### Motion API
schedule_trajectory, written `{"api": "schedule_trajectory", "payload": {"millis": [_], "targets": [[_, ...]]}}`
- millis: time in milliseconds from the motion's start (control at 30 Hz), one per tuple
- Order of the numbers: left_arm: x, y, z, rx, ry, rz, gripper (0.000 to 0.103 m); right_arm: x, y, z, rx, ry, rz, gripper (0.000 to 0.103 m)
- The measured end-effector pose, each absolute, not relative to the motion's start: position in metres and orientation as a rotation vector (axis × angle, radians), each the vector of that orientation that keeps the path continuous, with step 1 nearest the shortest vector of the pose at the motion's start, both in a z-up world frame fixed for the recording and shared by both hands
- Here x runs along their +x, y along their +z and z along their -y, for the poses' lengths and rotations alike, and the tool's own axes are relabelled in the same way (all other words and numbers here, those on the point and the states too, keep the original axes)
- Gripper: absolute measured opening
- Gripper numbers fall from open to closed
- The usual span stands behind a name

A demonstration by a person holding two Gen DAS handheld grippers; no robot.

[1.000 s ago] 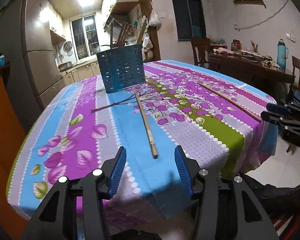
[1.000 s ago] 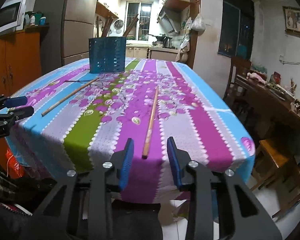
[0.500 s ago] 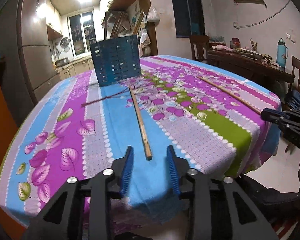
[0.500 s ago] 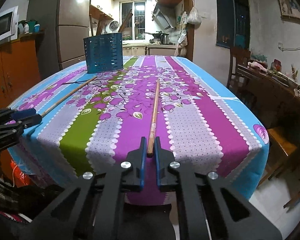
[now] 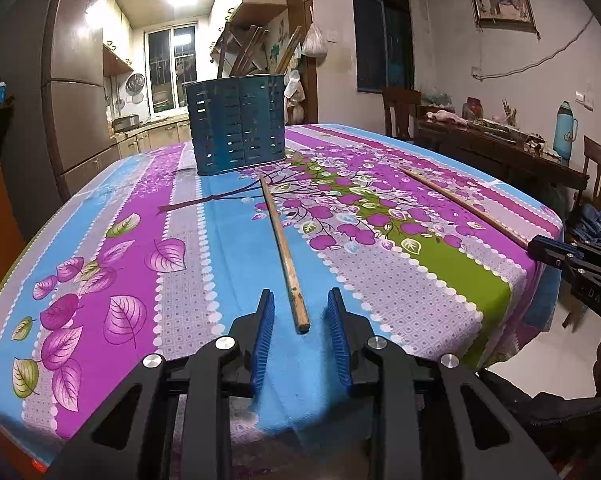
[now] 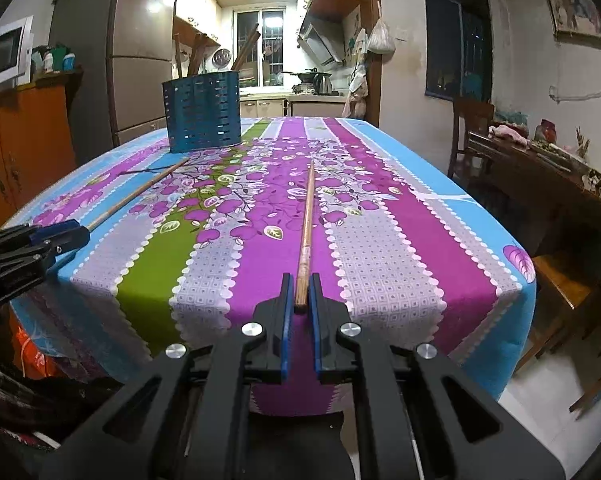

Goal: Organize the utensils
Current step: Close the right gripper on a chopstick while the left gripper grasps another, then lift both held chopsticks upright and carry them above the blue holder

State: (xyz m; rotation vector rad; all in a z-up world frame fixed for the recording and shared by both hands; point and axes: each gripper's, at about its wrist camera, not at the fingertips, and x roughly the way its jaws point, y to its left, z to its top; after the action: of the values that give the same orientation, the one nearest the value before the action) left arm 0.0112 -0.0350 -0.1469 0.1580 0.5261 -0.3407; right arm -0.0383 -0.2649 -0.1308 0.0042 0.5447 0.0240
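Observation:
Two wooden chopsticks lie on the flowered tablecloth. My left gripper (image 5: 300, 308) is open, its blue pads either side of the near end of one chopstick (image 5: 282, 248) without touching it. My right gripper (image 6: 300, 292) is shut on the near end of the other chopstick (image 6: 306, 216), which still lies along the cloth. A blue perforated utensil holder (image 5: 238, 124) with several wooden utensils stands at the far side; it also shows in the right wrist view (image 6: 202, 112). Each gripper shows in the other's view: the right one (image 5: 540, 246), the left one (image 6: 70, 234).
The table's front edge (image 6: 340, 300) drops off just under my right gripper. A wooden side table (image 6: 548, 176) and chairs (image 5: 600, 176) stand to the right. A fridge (image 6: 140, 60) and an orange cabinet (image 6: 24, 144) are to the left.
My left gripper has moved forward so the chopstick's end lies between its open pads. My right gripper, open a second ago, has closed on its chopstick.

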Motion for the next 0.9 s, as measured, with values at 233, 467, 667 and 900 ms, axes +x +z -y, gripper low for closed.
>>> {"api": "schedule_trajectory", "payload": {"millis": [233,467,667,900], "targets": [[0.013,-0.146,0.037,0.163,-0.319,-0.538,0.014,-0.038,-0.13,0.267,0.033,0.025,-0.548,0.006],[0.017,-0.143,0.038,0.174,-0.294,-0.567,0.009,-0.036,-0.126,0.266,0.035,0.029,-0.556,0.005],[0.022,-0.14,0.035,0.165,-0.272,-0.606,0.008,-0.035,-0.106,0.263,0.02,0.046,-0.504,0.005],[0.023,-0.123,0.029,0.167,-0.227,-0.611,0.007,-0.028,-0.061,0.251,-0.051,0.097,-0.37,0.005]]}}
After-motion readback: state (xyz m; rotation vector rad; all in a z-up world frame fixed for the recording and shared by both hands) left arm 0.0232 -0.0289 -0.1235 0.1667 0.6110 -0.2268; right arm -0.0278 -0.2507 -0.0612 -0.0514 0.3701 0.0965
